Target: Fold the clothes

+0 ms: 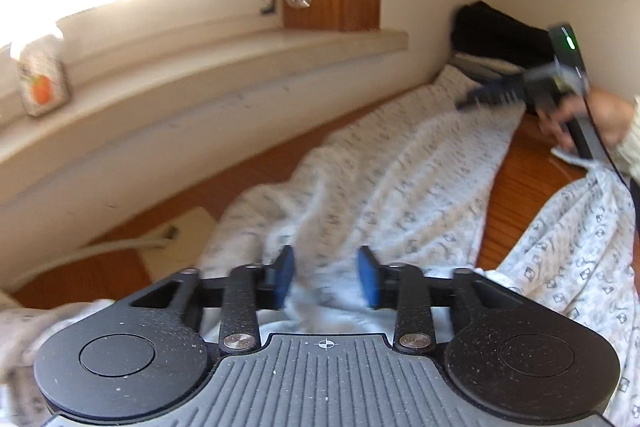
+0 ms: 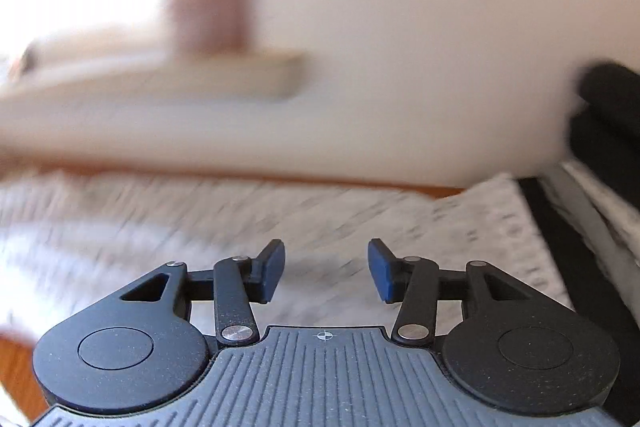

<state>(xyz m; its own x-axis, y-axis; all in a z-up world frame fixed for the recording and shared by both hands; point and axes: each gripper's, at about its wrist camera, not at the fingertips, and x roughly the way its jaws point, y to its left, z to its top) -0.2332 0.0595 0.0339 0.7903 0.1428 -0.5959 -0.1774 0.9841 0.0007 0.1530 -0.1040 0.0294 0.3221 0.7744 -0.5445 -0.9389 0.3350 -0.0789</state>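
While the white printed garment [image 1: 384, 179] lies stretched in a long rumpled band across the wooden tabletop [image 1: 504, 195], both tools sit over it with nothing in their grip. From its own camera the left hand-held gripper [image 1: 326, 277] has its blue pads wide apart, cloth lying beneath and between them but not pinched. From its own camera the right hand-held gripper [image 2: 326, 273] is likewise spread wide and holds nothing; it hovers over the far end of the cloth [image 2: 360, 227]. In the left view this same tool shows as a dark blur near the wall, carried by a hand [image 1: 600, 115].

One tool at each end of the band suggests the cloth is being squared or readied for a lift by its ends, though the pictures do not settle whether a fold has just been laid or is about to be taken. A second stretch of the same print [image 1: 580, 267] hangs at the near right, so the garment is not flat all over. A dark bundle [image 1: 500, 35] sits in the corner beyond it.

No brand or writing can be read. A small box [image 1: 40, 83] on the windowsill [image 1: 240, 67] bears an orange picture, its lettering too blurred. The garment's print is small grey squares, not text.
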